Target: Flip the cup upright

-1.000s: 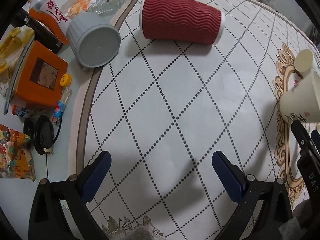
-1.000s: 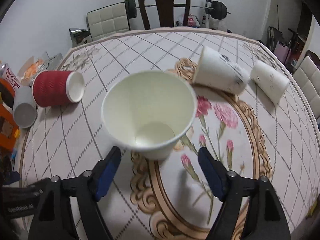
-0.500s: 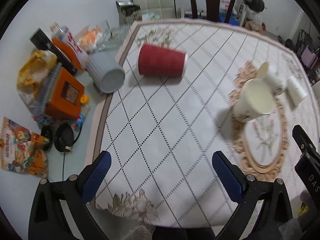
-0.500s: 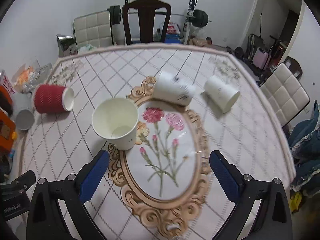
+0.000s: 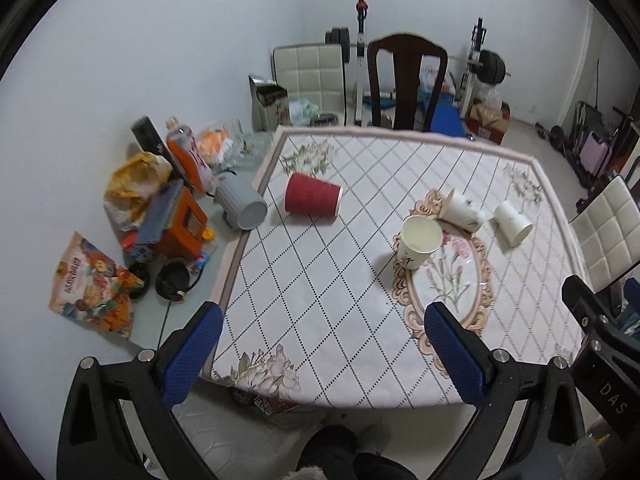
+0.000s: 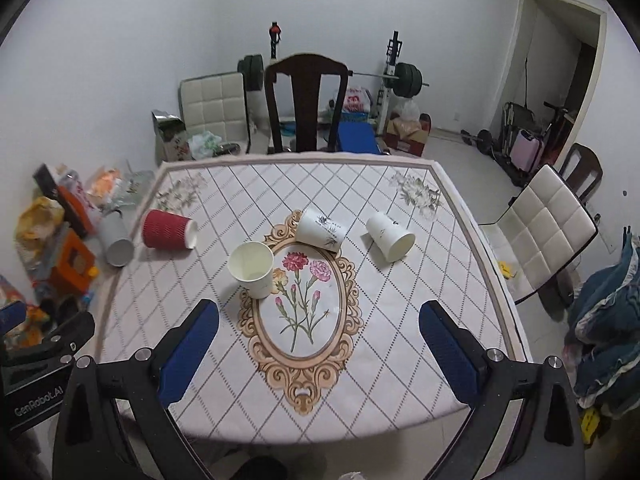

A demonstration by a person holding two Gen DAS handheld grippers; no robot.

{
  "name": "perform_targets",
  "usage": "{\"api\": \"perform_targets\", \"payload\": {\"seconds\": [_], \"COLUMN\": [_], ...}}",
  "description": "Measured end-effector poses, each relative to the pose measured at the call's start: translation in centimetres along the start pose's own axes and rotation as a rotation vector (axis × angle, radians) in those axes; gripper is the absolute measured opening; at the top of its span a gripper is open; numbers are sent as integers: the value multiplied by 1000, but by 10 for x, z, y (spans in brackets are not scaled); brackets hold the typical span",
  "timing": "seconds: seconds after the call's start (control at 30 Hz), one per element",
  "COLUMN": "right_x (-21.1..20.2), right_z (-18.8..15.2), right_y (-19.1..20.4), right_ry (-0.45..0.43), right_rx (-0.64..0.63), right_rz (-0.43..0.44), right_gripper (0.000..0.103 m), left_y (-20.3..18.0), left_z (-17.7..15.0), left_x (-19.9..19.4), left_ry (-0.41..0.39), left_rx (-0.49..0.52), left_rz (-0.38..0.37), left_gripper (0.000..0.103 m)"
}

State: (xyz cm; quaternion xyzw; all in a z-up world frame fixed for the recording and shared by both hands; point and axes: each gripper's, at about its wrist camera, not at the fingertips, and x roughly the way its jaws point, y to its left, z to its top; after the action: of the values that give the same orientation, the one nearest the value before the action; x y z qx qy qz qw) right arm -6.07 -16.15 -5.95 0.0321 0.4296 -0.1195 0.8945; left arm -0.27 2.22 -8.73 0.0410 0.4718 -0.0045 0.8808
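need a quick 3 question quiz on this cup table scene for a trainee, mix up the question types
1. True or false: the red ribbed cup stands upright on the table.
2. Multiple choice: how many white paper cups lie on their sides? A) none B) one C) two D) three
3. Fill in: the upright white cup stands at the left edge of the ______ medallion printed on the cloth.

Key
1. False; it lies on its side, mouth toward the table centre.
2. C; the printed cup and the plain cup beside it.
3. Floral. Both the left tool and right tool are open and hold nothing.
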Motion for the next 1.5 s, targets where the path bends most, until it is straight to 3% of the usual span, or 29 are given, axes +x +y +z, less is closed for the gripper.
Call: {"api": "perform_targets", "payload": {"seconds": [0.27,0.57,1.5], "right_x": [-62,-94,-89], "right_z": [-9,-10,-6], "right_y": [-14,-18,-1], "right_ry": [-25,-26,12], "right_rx": [-12,18,-4], "right_rz": [20,3,-1], "right_gripper": [102,102,102], "left_y": [4,8,15], "left_z": [-15,-14,-7], "left_x": [-42,-56,-58], "left_ry": [-12,-25,-16], "left_rx": [-9,6,-1], "left_rz": [-17,-23,-13], "left_gripper": [103,103,103]}}
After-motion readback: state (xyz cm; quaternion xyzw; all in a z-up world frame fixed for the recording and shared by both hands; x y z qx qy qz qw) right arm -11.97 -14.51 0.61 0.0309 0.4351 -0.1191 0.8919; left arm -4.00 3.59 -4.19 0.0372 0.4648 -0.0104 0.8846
